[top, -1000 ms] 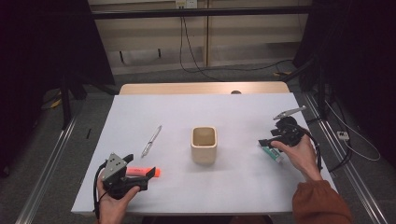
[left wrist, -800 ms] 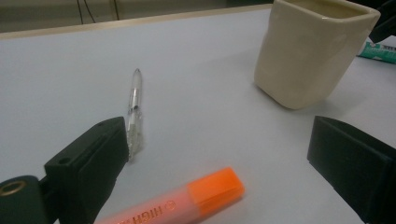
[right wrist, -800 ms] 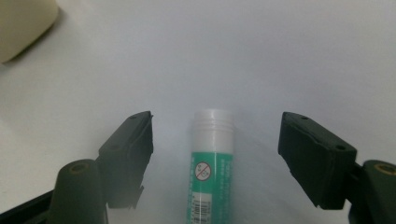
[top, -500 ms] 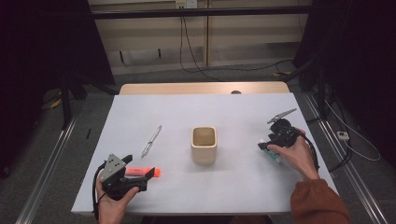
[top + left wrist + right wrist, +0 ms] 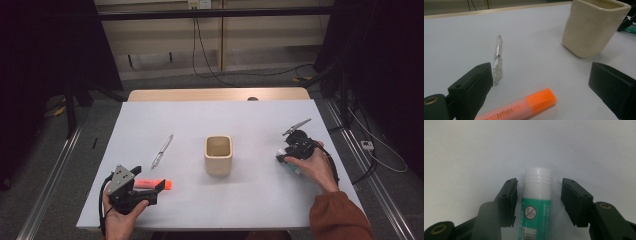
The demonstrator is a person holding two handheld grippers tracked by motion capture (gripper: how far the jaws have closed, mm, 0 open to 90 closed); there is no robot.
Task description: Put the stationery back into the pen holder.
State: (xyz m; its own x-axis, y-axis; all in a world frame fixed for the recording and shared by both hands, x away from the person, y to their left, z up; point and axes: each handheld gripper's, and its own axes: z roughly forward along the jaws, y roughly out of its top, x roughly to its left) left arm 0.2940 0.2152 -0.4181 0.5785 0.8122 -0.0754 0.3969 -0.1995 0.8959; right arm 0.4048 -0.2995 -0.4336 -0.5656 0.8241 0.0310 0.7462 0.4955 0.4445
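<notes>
Moved: right gripper (image 5: 537, 202) jaws have just been closing around the glue stick (image 5: 535, 207), pads not yet touching.
Left gripper (image 5: 541, 87): jaws wide open, still.
Risk: the round glue stick could roll aside if one pad touches first.

Left gripper (image 5: 150, 187) low at seven o'clock, jaws wide apart, pointing toward three o'clock, right gripper (image 5: 286, 156) at four o'clock, jaws part-closed, just been narrowing, pads not pressing.

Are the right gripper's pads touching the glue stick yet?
Apart. In the right gripper view the glue stick lies between the right gripper pads, which have just been closing, with table visible on both sides, the wider gap toward the right pad.
</notes>
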